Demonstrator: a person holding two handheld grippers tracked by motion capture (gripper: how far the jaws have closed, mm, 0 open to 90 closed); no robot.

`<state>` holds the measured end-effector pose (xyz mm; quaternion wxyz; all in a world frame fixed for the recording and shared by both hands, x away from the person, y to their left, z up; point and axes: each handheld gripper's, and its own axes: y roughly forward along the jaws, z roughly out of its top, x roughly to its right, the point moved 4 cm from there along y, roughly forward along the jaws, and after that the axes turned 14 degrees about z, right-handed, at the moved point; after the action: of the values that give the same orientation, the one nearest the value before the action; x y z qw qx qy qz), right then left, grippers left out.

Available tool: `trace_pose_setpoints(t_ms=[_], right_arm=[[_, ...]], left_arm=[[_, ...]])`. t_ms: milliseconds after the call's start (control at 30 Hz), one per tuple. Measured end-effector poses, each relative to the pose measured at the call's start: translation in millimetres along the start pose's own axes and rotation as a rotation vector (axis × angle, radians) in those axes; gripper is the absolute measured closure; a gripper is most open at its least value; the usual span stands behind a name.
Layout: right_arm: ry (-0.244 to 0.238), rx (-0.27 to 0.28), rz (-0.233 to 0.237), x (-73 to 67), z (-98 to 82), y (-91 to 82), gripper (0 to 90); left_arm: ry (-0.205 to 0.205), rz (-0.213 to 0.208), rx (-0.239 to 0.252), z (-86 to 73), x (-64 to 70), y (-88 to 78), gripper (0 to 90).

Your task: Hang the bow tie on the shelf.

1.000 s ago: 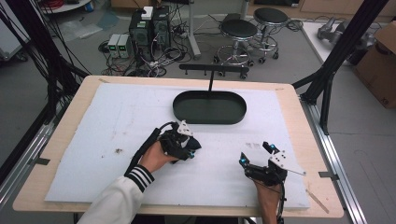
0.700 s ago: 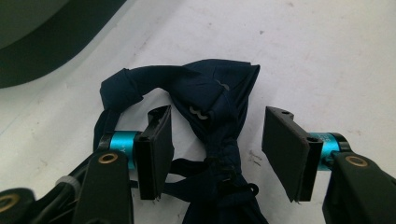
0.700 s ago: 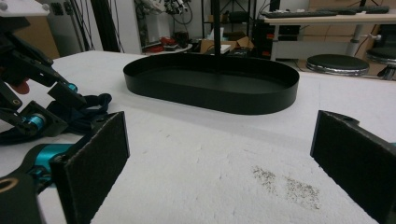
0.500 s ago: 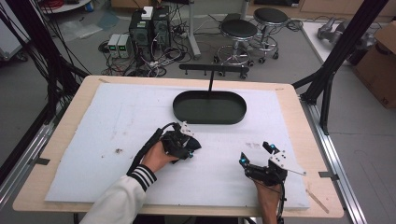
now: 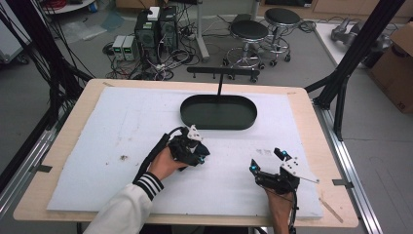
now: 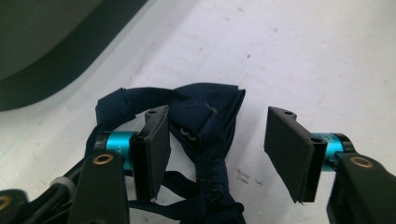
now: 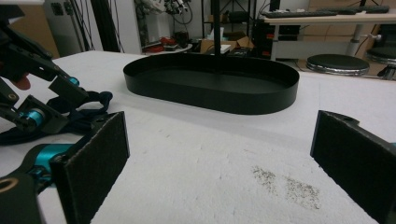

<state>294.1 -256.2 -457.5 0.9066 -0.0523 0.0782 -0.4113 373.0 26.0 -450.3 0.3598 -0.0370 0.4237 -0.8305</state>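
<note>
A dark blue cloth (image 6: 205, 126), crumpled and knotted with thin straps, is seen lying on the white mat (image 5: 97, 146) just in front of the black oval tray (image 5: 218, 112), a little to the tray's left. In the left gripper view the cloth is found between the jaws of the left tongs (image 6: 217, 147), which are spread wide; the cloth lies against the left-hand pad and stands clear of the other, so nothing is gripped. In the high view the left tongs (image 5: 195, 151) are held low over the mat by a hand (image 5: 165, 163) in a white sleeve with a striped cuff. The tray is set near the far edge of the mat, and its dark wall is shown at the upper left of the left gripper view. The right tongs (image 5: 267, 163) are held well to the tray's front right, apart from the cloth, with jaws wide open and nothing between them. In the right gripper view (image 7: 219, 154) bare mat with a grey smudge (image 7: 287, 184) is seen between the pads, with the tray (image 7: 211, 81) beyond. The mat is carried by a wooden desk (image 5: 311, 122).
</note>
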Motion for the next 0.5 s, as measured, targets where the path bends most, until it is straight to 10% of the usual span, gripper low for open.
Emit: trace_pose_setpoints(t_ms=[500], right_arm=[[0.003,0.001,-0.001,0.0,0.0,0.0,3.4]], left_arm=[[-0.011,0.016,-0.060,-3.2,-1.9,8.0,56.9]])
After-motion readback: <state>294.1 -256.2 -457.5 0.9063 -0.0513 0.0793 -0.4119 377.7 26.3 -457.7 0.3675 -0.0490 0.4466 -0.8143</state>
